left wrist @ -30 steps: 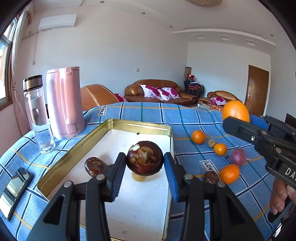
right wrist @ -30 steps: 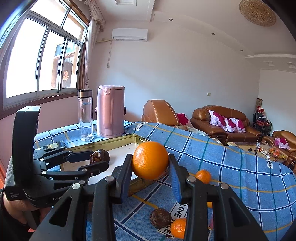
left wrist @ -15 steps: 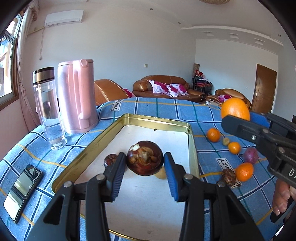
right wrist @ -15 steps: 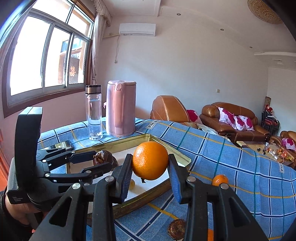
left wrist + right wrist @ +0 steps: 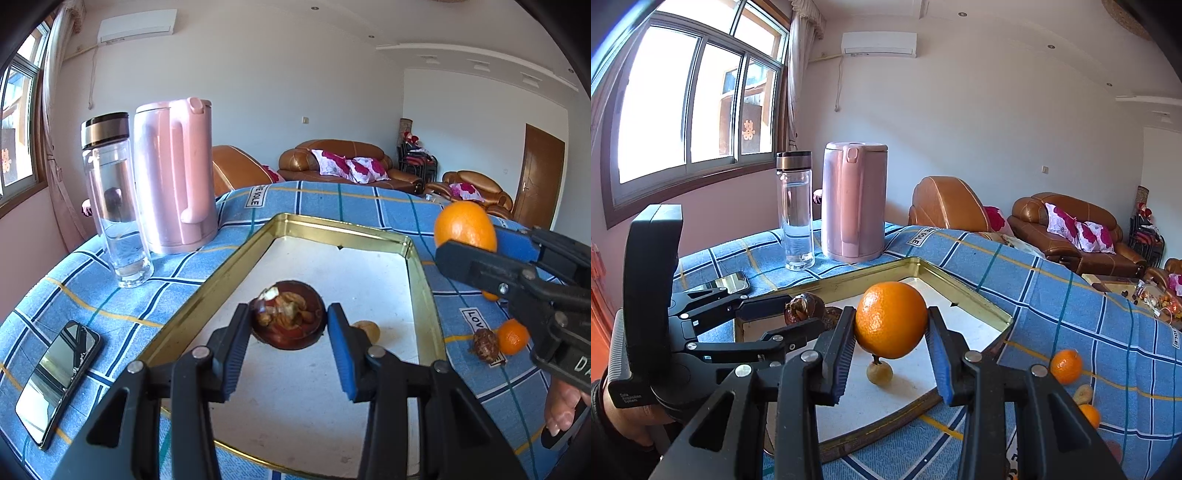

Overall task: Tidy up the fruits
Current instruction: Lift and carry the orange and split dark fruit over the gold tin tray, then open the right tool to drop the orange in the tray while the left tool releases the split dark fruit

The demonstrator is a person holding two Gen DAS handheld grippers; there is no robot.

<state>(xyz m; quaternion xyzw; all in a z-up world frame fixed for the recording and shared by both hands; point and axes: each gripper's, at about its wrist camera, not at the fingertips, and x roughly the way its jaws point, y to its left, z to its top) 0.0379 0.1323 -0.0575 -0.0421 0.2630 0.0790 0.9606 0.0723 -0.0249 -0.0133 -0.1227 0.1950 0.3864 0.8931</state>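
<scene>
Both carried over the gold tray [image 5: 424, 273] for drop-off – left gripper [image 5: 288, 328] clamping mangosteen [image 5: 290, 319], right gripper [image 5: 890, 339] squeezing orange [image 5: 891, 325].

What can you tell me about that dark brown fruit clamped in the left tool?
The round dark brown fruit with a cracked shell is held between the blue pads of the left hand-held gripper, above the white floor of the gold-rimmed metal tray. Its hard, glossy rind looks broken open on the side facing the camera, showing reddish and pale tan bits inside. Only the two pads seem to touch it. A small tan fruit lies in the tray just beyond it.
</scene>
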